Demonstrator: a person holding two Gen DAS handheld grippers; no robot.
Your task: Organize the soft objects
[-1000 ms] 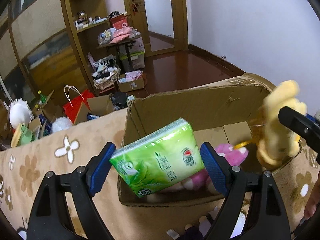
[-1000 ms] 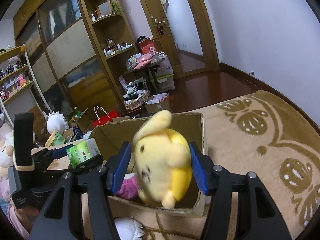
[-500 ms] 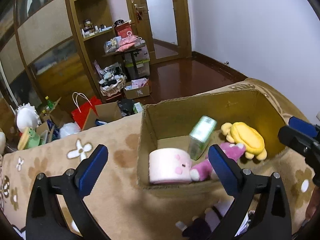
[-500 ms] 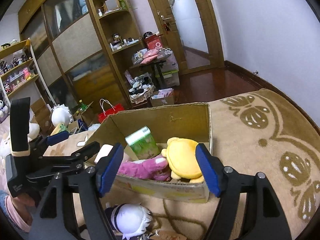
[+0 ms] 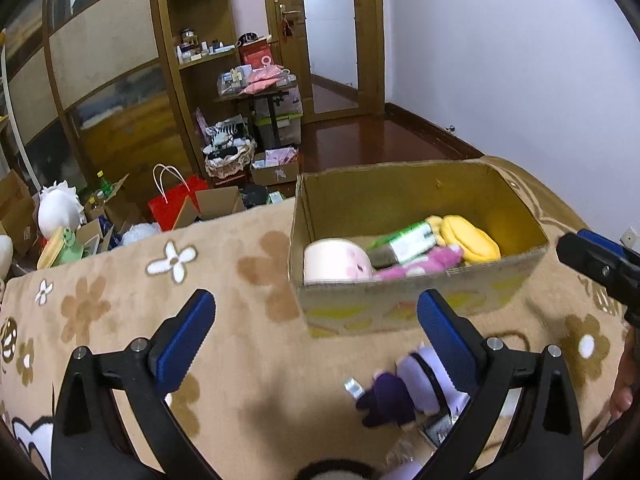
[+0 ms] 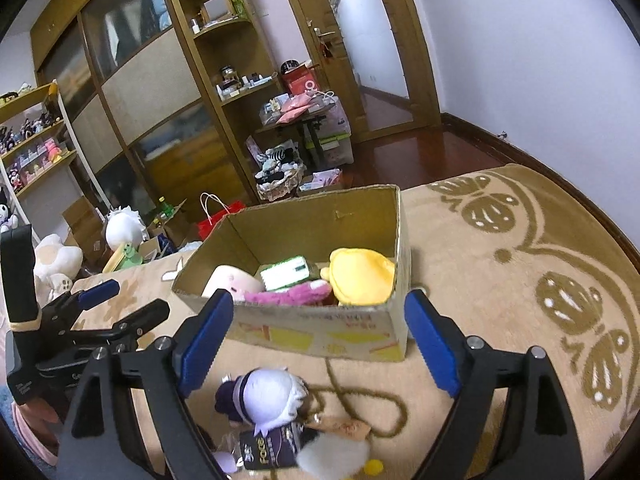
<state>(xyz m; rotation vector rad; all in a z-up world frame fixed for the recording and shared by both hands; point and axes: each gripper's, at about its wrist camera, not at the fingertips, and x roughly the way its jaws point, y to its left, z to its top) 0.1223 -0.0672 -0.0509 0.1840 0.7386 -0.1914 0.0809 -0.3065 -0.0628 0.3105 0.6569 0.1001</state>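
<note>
In the cardboard box (image 6: 320, 332), green tissue pack (image 6: 289, 272) flat, lengthwise left-right

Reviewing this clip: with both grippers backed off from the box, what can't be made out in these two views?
- Left wrist view: the purple doll is blurred and partly behind the left gripper's fingers.
- Right wrist view: the items beside that doll, a dark packet and a white fluffy thing, are cut by the bottom edge.
- Both views: the cardboard box's near wall hides its floor and the lower toys.
- The box's print is too small to read.
</note>
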